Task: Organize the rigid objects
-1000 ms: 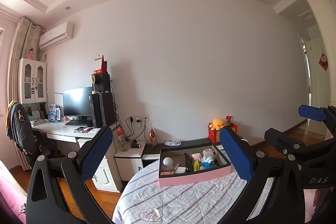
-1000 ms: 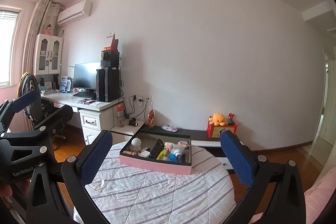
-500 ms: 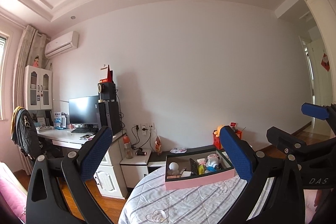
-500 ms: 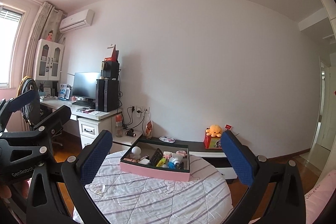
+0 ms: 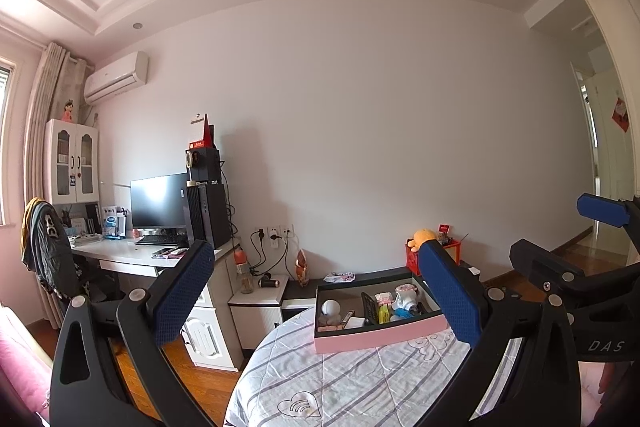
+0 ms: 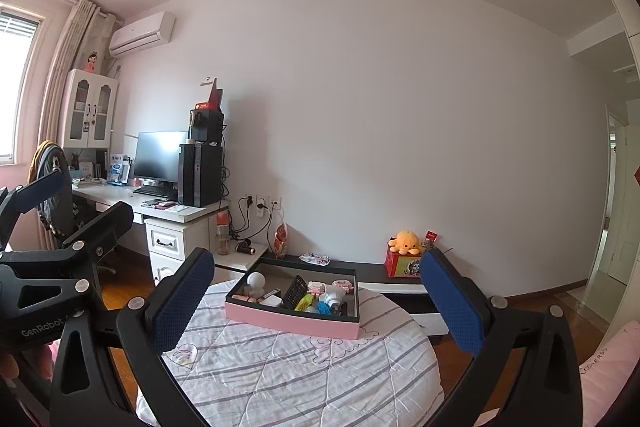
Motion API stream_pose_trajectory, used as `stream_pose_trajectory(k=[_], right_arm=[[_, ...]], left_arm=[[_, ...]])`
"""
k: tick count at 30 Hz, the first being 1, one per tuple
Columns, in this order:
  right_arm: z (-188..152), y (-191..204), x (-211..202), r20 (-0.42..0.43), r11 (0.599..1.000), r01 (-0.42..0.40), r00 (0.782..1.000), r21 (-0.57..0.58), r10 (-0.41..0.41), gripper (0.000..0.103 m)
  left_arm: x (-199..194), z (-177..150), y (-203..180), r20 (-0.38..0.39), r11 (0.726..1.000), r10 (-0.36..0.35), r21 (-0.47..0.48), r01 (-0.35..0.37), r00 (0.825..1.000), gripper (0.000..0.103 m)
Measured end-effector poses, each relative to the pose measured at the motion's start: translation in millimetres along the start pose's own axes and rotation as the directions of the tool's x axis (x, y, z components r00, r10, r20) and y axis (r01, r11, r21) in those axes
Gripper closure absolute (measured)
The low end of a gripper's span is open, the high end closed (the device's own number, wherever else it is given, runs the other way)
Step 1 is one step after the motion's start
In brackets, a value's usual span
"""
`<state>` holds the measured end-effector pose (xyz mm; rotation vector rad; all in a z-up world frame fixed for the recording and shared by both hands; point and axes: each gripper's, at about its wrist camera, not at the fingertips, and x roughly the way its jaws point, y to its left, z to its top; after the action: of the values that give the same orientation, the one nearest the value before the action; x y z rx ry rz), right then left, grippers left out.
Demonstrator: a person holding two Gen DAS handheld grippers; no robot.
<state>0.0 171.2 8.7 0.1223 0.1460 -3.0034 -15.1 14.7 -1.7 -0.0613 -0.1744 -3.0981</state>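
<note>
Pink tray (image 5: 380,337) now sits lower (cameras tilted up)

Round surface under a white quilted cloth (image 6: 280,367) with grey stripes and a grey heart print; on it a rectangular box tray (image 6: 288,323), pink outside, dark grey inside, holding a white ball-shaped figure (image 6: 256,281), a black ribbed remote (image 6: 294,291), a yellow-green marker (image 6: 305,303). Both hand-held grippers, left (image 5: 320,303) and right (image 6: 320,303), black-framed with dark blue dimpled pads (image 6: 180,301). Behind: orange plush octopus (image 6: 406,242) on a red printed box (image 6: 402,265), white desk, black monitor, orange-brown wood floor.
</note>
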Motion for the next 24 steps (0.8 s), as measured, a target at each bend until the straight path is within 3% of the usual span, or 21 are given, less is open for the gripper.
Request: stream_pose_trajectory(k=[24], right_arm=[[3.1,1.3,3.8,0.005,1.000,0.014,1.000,0.001,-0.014,0.000]], left_arm=[[1.8,0.2,0.1,0.015,1.000,0.007,-0.006,-0.007,1.000,0.000]])
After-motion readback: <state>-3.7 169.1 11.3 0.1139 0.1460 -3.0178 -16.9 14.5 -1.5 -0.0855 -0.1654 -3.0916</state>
